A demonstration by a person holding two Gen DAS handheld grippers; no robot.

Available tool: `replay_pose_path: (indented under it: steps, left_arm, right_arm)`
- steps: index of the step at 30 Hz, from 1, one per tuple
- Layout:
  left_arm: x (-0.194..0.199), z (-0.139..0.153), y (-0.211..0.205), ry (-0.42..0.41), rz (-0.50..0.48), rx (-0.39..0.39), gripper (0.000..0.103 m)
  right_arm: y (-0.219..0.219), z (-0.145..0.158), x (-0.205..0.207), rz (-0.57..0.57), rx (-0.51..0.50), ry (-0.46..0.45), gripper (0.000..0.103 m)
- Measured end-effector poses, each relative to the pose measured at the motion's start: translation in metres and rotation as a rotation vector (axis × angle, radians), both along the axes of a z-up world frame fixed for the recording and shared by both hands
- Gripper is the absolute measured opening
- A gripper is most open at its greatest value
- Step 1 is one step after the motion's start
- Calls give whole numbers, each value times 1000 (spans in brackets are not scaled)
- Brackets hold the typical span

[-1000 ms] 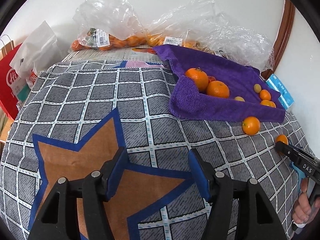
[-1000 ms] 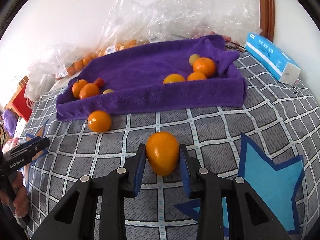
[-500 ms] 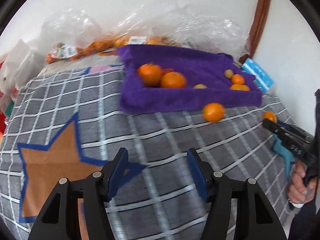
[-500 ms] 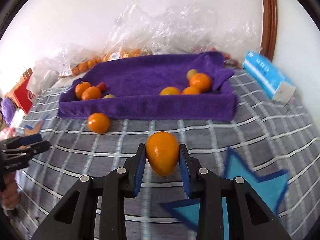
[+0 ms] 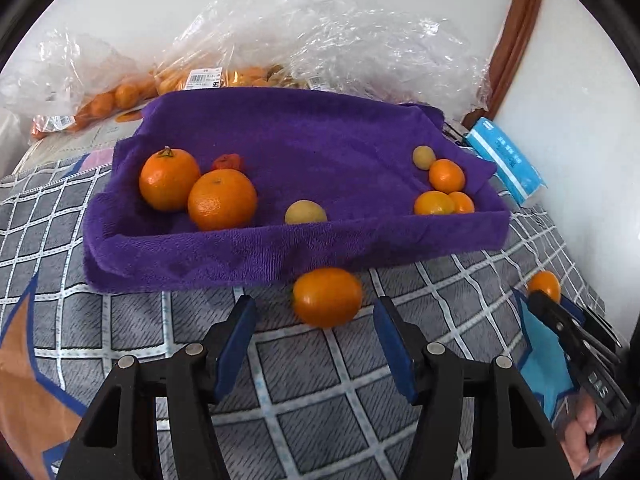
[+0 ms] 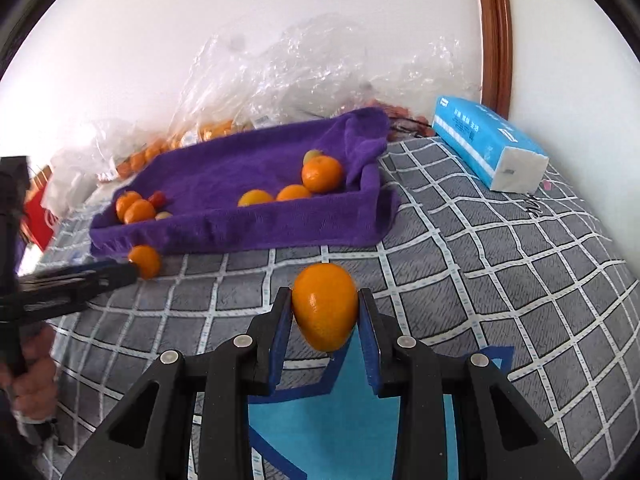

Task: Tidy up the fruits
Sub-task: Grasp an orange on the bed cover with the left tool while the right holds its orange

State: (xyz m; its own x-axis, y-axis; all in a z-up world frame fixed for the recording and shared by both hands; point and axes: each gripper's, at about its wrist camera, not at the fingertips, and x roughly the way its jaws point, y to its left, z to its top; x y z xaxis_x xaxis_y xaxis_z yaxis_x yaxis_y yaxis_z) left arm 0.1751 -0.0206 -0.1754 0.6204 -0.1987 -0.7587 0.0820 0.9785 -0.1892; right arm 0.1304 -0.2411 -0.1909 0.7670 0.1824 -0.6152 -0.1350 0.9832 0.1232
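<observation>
Reading no label clearly, we see barcode stickers on the bags by the white wall. Over the checked cloth, our right hand-held gripper pinches an orange; our left hand-held gripper gapes behind another orange beside the purple towel.

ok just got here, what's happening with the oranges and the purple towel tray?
A person with a gripper in each hand is sorting fruit. The right gripper is shut on an orange, held above the checked cloth in front of the purple towel tray. The left gripper is open, lined up on a loose orange lying just outside the tray's front wall. Several oranges and smaller fruits already sit in the tray.
</observation>
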Motion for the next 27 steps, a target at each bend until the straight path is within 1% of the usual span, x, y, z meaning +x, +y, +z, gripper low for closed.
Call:
replay_pose_path:
  steps: [2,4,6,7,9,12,17,19,22,24,27]
  left_arm:
    - [4,-3,-4,-8,16,-7,58]
    - [5,-4,-8,-21,27,16,55]
    - [4,-5,-13,-32,32,62,39]
    - [4,-4,-12,-33,28,63,38]
    - [4,-4,-10,-33,26,49,38]
    - [3,-3,-2,-38,35,1,38]
    - [-5,1,20,-87,80,-116,38]
    - [-6,2,23,-98,99,-125,38]
    - [-6,3,19,-97,79,-120,38]
    - [-4,3,20,-95,67,-139,38]
    - [-1,3,25,-94,80,-171,38]
  right_arm:
    - [-1,-1,1,9,15,5,32]
    - [0,0,1,21,24,6,32]
    - [2,-1,2,24,15,11,32]
    - [3,-2,2,24,8,16,32]
    - [6,-3,4,28,-3,27,32]
    - [7,-3,3,32,1,24,32]
    - [3,-4,3,22,21,26,32]
    - [2,-4,3,17,23,27,32]
    - [2,-3,2,28,36,20,32]
    - [2,-3,1,33,38,22,32]
    - [2,-3,1,39,42,24,32]
